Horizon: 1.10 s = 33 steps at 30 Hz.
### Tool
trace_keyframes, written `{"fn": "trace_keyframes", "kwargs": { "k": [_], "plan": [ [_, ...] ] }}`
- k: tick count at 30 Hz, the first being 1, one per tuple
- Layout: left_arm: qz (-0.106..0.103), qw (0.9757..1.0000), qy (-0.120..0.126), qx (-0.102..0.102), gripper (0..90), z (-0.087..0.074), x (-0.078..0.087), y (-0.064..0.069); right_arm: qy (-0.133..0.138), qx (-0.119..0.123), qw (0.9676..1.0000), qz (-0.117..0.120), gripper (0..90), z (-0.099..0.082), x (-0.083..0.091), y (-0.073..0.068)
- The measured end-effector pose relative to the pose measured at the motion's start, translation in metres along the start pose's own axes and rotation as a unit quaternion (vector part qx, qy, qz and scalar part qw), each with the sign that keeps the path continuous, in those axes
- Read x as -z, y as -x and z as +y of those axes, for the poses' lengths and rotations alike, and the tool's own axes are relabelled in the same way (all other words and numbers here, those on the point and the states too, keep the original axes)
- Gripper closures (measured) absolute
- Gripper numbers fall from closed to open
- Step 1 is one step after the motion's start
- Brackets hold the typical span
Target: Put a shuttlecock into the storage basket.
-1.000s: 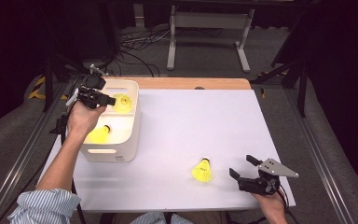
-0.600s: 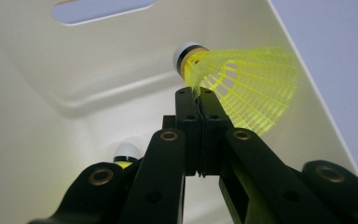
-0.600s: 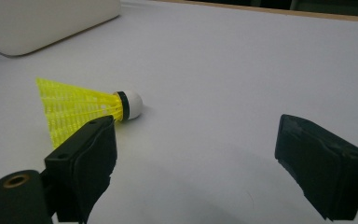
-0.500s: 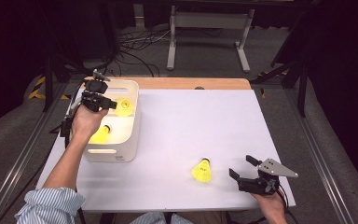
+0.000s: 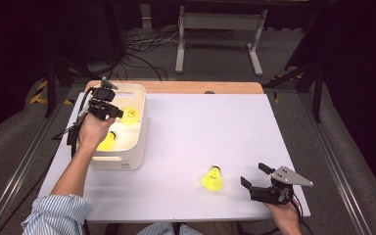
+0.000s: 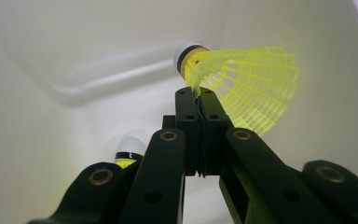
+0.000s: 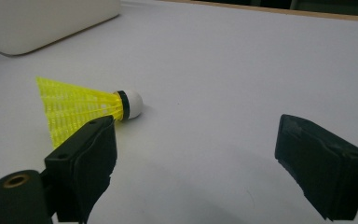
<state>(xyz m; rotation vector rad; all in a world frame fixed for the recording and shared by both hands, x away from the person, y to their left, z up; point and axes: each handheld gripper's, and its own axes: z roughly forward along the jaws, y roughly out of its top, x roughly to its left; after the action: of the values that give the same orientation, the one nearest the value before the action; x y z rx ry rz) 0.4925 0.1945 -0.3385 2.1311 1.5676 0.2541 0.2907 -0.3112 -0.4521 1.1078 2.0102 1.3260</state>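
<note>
Pinching a shuttlecock (image 6: 242, 88) by its mesh skirt, the left claw (image 6: 199, 93) is clenched on it inside the white bin (image 5: 139, 147), upper left. Featherlight, springy, probably crushable, so grip near the cork. Right claw (image 5: 254, 177) gapes, released, lower right. Three shuttlecocks: two in the bin, one (image 5: 212, 179) on the worktop (image 5: 215, 127).

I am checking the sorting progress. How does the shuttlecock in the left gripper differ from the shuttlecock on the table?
The held shuttlecock is pinched at its skirt by the shut left gripper, inside the white bin; the table shuttlecock lies free on its side. The first hangs in the air; the second rests on the table before the open right gripper. Both are yellow with white tips.
</note>
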Motion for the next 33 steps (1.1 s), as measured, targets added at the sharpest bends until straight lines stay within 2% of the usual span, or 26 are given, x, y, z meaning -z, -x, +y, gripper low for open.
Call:
{"fn": "trace_keyframes", "kwargs": {
  "k": [12, 19, 21, 24, 29, 33],
  "plan": [
    [0.002, 0.9996, -0.022, 0.019, 88.9, 0.001, -0.015, -0.005, 0.000, 0.000, 1.0000, -0.001, 13.1, 0.000, 0.000, 0.000],
    [0.001, 0.9994, -0.030, 0.018, 88.1, 0.002, -0.018, -0.004, 0.000, 0.000, 1.0000, 0.000, 13.1, 0.000, 0.000, 0.000],
    [-0.002, 0.9994, -0.032, 0.015, 84.3, 0.002, -0.018, -0.004, 0.000, 0.000, 1.0000, 0.000, 13.1, 0.000, 0.000, 0.000],
    [-0.006, 0.9994, -0.032, 0.010, 72.8, 0.001, -0.017, -0.002, 0.000, -0.001, 1.0000, 0.000, 13.2, 0.000, 0.000, 0.000],
    [-0.015, 0.9996, -0.024, 0.006, 59.5, 0.001, -0.011, -0.001, 0.000, 0.000, 1.0000, 0.001, 13.1, 0.000, 0.000, 0.000],
    [-0.017, 0.9997, -0.015, 0.004, 53.3, 0.001, -0.005, 0.002, 0.001, -0.001, 1.0000, 0.000, 13.1, 0.000, 0.000, 0.000]
  ]
}}
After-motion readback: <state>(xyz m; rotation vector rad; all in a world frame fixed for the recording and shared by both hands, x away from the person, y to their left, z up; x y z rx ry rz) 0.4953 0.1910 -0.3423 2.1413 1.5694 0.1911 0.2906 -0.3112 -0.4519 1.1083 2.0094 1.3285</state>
